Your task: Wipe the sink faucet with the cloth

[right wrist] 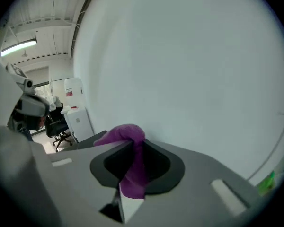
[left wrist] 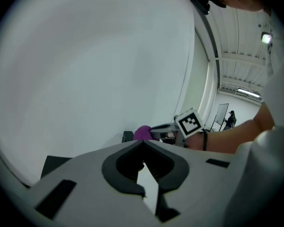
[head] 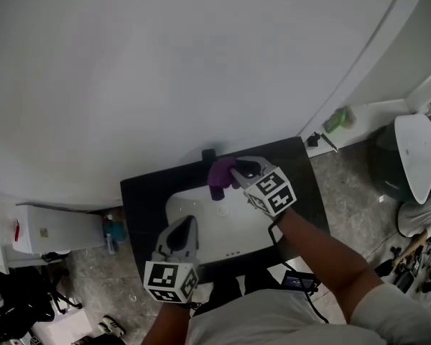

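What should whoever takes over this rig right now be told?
The right gripper is shut on the purple cloth, held against the dark faucet at the back of the white sink.
The left gripper is shut and empty, above the sink's front left, apart from the faucet.
Done: the cloth is gripped and at the faucet. How much has been wiped cannot be told.
Left: rub the cloth over the faucet, probably all round it.
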### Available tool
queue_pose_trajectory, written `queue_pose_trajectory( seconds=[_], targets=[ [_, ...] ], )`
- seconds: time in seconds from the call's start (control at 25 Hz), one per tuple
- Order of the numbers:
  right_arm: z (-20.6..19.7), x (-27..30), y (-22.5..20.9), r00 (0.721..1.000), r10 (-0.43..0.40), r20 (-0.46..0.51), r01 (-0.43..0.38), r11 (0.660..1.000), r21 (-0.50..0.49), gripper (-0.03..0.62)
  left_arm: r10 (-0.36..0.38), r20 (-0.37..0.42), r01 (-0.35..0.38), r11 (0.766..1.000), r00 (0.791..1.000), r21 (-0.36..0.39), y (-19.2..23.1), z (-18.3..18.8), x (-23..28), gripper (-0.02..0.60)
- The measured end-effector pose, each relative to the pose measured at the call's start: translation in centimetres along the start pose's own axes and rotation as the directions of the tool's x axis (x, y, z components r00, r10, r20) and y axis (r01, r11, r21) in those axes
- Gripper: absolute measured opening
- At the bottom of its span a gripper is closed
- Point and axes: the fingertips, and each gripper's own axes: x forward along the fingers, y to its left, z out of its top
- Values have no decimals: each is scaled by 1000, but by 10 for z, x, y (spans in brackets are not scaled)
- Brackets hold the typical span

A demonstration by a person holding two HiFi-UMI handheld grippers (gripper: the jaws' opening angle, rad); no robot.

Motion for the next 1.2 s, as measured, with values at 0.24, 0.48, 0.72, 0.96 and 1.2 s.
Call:
queue_pose_trajectory(
  seconds=[0.24,0.48,0.72,0.96,1.2],
  targets=[
    [-7,59,-21,999,-3,-34,4,1000,8,55,20,-25,-20,1000,999,-15,10,-9,8,6],
    [-97,94,-16,977,52,-208,-38,997,67,51,28,-53,-30,999,998,-30,21,-21,17,6],
    [-104,78,-16,974,43,-220,-28,997,71,52,22,-46,-23,999,999,-26,20,-16,21,6],
    [4,45,-19,999,36,-1,-36,999,-22,52,9,-34,-10,1000,999,-27,15,-8,25,6],
    [-61,91,-22,993,41,-106,-32,997,77,48,28,-42,-29,999,999,-21,16,-12,21,6]
  ],
)
